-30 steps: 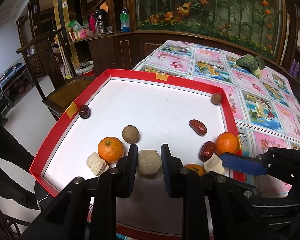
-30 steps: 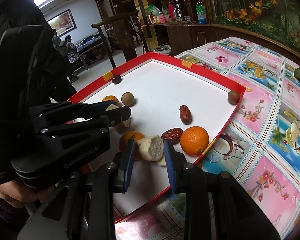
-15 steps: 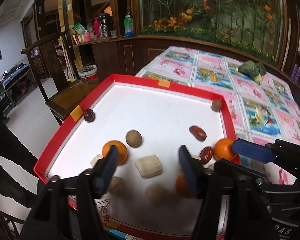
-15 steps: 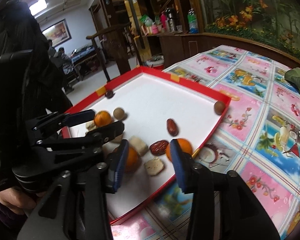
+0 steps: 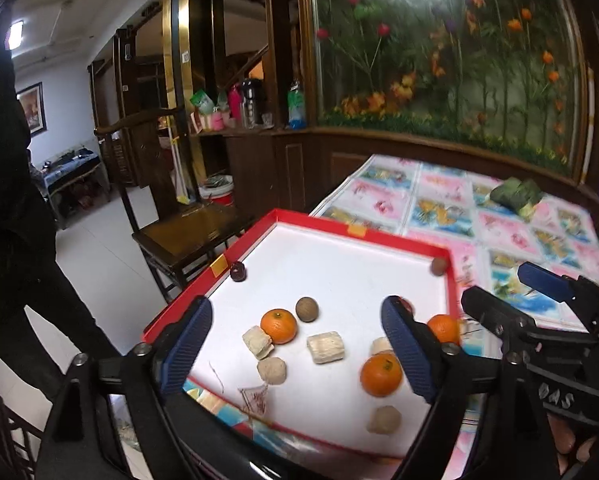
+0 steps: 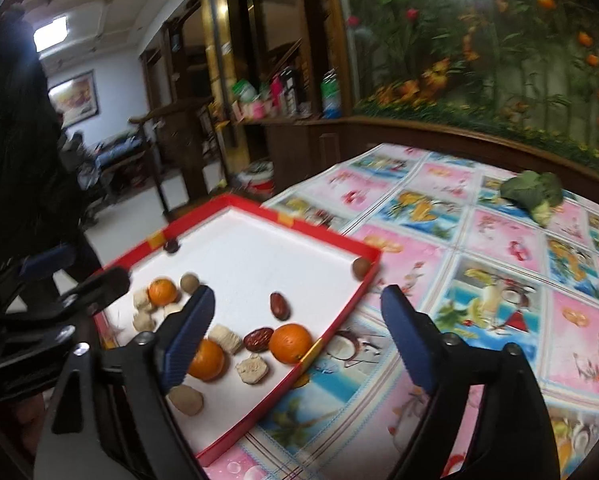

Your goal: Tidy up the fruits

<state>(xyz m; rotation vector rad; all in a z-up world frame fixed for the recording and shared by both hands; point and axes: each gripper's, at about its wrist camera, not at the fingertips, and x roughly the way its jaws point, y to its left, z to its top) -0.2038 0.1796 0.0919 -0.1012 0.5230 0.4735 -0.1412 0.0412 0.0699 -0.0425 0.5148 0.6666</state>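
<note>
Inspecting the left wrist view first, we find the left hand-held gripper (image 5: 297,344) raised above the shallow red-rimmed white tray (image 5: 363,236), its blue-padded jaws spread wide and grasping nothing. Beneath it lie three round orange tangerines, one at left centre (image 5: 278,325), one nearer the front (image 5: 380,374) and one by the right rim (image 5: 443,329). Pale beige cut chunks sit among them, including a ribbed square block (image 5: 326,347) mid-tray. A brown round nut-like fruit (image 5: 307,309) rests just beside the left tangerine, and a dark red round fruit (image 5: 238,271) sits against the left rim. We judge the fruits to be gathered toward the near end by kind, though sorting looks unfinished.

In the right wrist view, the right hand-held gripper (image 6: 295,344) likewise stands released and empty, hanging over the tray's right edge where it meets the worktop's pink picture-printed cloth (image 6: 499,280). Two dark red oblong dates (image 6: 279,305) (image 6: 258,339) lie near a tangerine (image 6: 290,343) at that rim. A lone brown round fruit (image 6: 361,268) occupies the far corner, well apart from the rest; we judge it a likely next candidate. The view is motion-blurred.
</note>
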